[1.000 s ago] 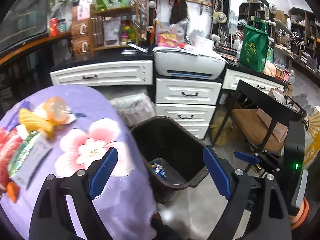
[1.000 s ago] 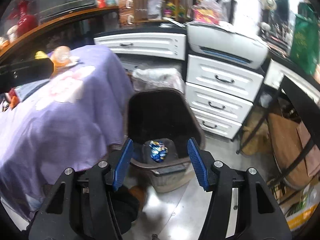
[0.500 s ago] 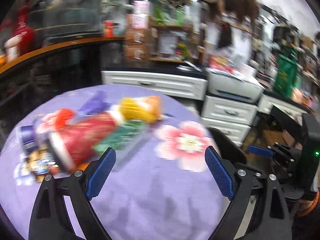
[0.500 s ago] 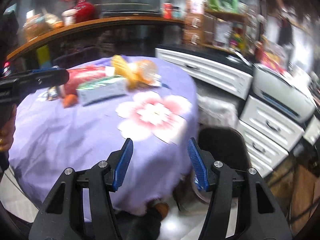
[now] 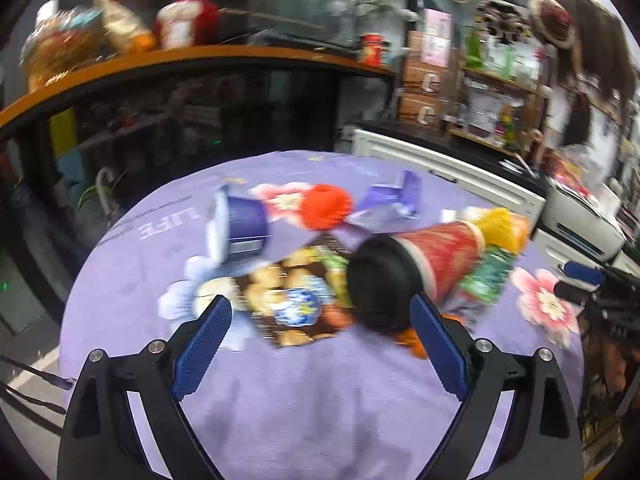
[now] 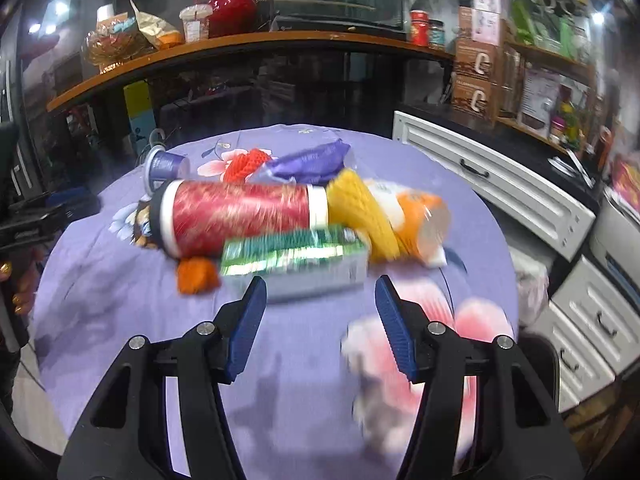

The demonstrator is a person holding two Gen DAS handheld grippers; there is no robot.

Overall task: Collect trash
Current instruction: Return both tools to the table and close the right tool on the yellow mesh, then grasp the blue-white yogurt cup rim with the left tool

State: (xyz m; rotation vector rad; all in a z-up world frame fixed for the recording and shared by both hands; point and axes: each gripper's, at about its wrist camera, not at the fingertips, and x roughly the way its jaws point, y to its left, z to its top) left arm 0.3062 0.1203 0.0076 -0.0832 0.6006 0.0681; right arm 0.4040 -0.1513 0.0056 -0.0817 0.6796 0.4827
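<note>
A purple-clothed worktop [image 5: 304, 392] carries uncollected trash. Ahead of the left gripper [image 5: 320, 336], fingers wide and empty, lie a snack wrapper [image 5: 288, 304] and red tube [image 5: 436, 256]. The right gripper [image 6: 320, 320], half-open and empty, faces the green box [image 6: 296, 264].

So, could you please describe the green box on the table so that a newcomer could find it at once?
Start at the round table under the purple flowered cloth. In the heap of litter on it, find the long red tube with white ends lying on its side. The green box lies along the tube's near side: the only flat, shiny green carton there.
</note>
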